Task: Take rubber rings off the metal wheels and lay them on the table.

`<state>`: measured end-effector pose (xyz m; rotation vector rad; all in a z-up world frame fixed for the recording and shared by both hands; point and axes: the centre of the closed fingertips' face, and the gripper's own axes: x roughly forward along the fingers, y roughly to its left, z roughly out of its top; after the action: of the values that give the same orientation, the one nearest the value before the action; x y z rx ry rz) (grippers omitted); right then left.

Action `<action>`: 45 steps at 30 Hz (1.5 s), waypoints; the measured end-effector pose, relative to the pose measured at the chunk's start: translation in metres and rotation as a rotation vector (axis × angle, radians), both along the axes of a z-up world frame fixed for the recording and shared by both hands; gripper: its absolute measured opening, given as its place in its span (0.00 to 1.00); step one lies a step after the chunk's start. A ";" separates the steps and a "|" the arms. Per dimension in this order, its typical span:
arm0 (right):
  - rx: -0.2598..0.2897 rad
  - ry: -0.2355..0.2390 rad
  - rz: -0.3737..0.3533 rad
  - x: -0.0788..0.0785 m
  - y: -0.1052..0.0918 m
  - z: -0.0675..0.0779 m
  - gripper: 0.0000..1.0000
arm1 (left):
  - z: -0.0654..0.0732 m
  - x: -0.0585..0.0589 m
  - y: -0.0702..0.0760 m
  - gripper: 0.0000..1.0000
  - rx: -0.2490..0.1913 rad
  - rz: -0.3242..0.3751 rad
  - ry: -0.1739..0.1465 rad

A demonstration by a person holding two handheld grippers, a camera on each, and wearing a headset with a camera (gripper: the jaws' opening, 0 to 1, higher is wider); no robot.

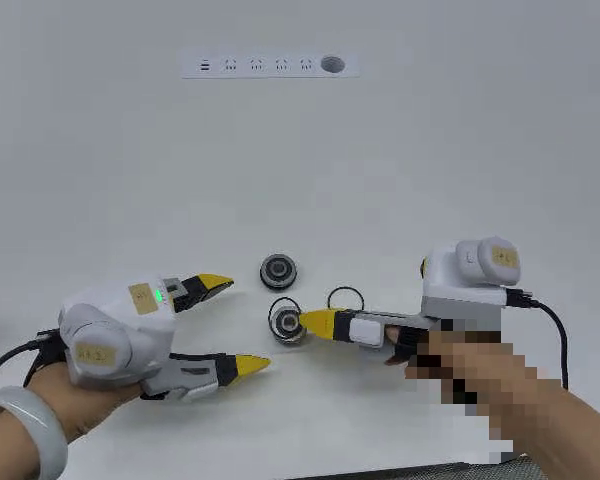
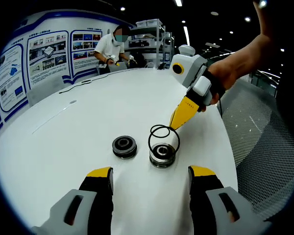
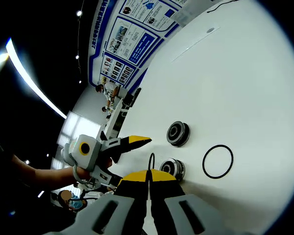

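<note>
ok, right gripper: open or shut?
Shut. The right gripper has its yellow tips pressed together with no gap, pinching a thin black rubber ring that rises beside the near wheel.

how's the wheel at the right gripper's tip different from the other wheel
The near wheel shows bare shiny metal on its rim; the far wheel looks dark all round, its rubber apparently in place. A rubber ring stands up at the near wheel, pinched in the right gripper; nothing touches the far wheel. Both lie flat on the white table and look alike in size.
</note>
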<state>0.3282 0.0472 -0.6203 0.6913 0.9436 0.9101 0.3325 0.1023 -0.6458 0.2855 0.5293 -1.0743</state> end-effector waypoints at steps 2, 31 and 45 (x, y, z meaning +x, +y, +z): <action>0.005 -0.002 -0.019 0.002 -0.005 0.002 0.02 | -0.001 0.000 0.001 0.65 0.001 0.006 0.003; -0.137 0.058 -0.226 0.029 -0.071 -0.040 0.02 | -0.002 0.003 0.007 0.66 -0.016 0.060 0.031; -0.240 -0.028 -0.152 0.020 -0.066 -0.039 0.12 | -0.004 0.005 0.005 0.65 -0.015 0.060 0.033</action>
<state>0.3478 -0.0193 -0.6595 0.5362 0.9439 0.6583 0.3374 0.1071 -0.6501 0.2374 0.5562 -1.0259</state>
